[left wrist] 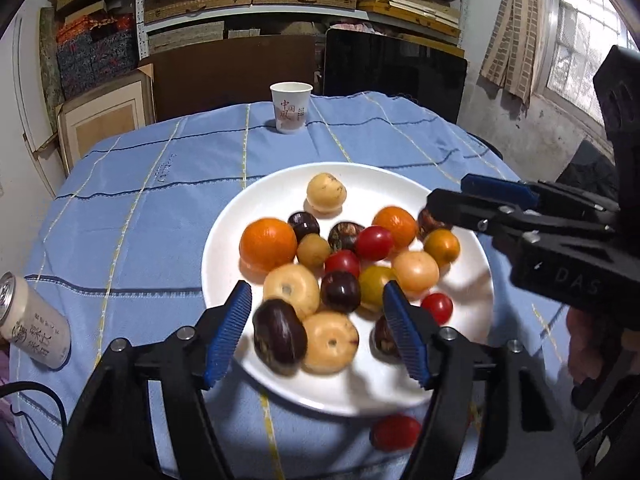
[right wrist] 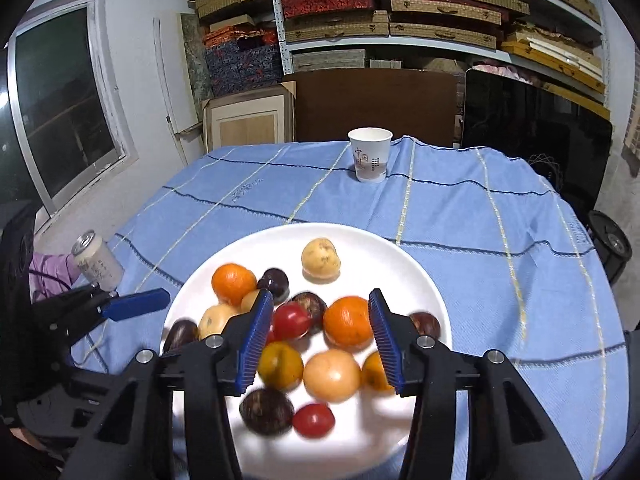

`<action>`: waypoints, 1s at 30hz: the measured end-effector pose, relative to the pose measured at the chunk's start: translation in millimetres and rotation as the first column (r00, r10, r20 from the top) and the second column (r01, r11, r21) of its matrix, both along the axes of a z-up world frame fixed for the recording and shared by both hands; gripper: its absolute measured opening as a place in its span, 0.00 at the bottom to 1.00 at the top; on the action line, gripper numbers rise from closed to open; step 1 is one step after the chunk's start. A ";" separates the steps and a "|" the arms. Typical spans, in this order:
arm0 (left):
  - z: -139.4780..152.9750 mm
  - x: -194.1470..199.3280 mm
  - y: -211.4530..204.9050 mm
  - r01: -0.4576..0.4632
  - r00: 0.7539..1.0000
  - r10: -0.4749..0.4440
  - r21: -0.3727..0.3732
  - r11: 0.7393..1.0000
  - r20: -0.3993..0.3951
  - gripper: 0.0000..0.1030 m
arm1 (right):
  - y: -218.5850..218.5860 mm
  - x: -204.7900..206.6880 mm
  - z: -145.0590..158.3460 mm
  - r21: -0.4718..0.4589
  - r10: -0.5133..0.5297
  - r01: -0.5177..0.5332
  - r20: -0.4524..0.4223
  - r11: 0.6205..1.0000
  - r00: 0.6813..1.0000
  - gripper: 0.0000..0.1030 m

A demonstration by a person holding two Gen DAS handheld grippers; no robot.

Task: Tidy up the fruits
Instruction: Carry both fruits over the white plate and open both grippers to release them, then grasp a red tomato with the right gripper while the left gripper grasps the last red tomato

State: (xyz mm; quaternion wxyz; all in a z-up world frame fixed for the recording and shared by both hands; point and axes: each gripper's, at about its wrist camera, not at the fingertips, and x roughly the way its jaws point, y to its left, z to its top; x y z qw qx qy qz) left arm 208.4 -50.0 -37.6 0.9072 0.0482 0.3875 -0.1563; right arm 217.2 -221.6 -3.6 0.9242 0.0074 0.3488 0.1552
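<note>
A storeroom with shelves of woven and red boxes stands behind a round table under a blue cloth crossed by pale and dark stripes. On the cloth sits a wide, smooth white plate piled with small round fruit: oranges, red tomatoes, dark purple fruit and pale yellow fruit. One tomato lies off the plate on the cloth by its near rim. The left gripper, black with ridged blue pads, hangs over the plate's near edge, jaws apart, holding nothing though fruit shows between them. The right gripper hovers likewise over the plate, jaws apart and empty. A paper cup stands at the far edge; a can stands at the left.
</note>
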 end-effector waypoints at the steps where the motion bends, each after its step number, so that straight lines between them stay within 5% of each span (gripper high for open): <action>1: -0.4 -8.2 -0.4 0.012 1.000 -0.012 0.008 1.000 0.006 0.64 | -1.9 -6.9 0.1 -0.001 0.001 -0.001 0.001 1.000 1.000 0.49; 12: -14.7 -78.0 10.0 0.017 1.000 -0.017 0.020 1.000 0.020 0.83 | -8.0 -90.4 -27.6 -0.007 0.012 -0.012 -0.051 1.000 0.999 0.49; 19: -37.1 -98.3 24.0 -0.070 0.998 0.070 0.035 0.997 -0.004 0.83 | 8.1 -115.3 -52.9 -0.038 0.031 -0.035 -0.096 0.999 0.995 0.49; 30: -46.4 -103.2 48.2 -0.136 0.990 0.135 -0.039 0.990 -0.032 0.83 | 17.7 -123.6 -72.4 -0.060 0.008 -0.017 -0.138 0.998 0.990 0.49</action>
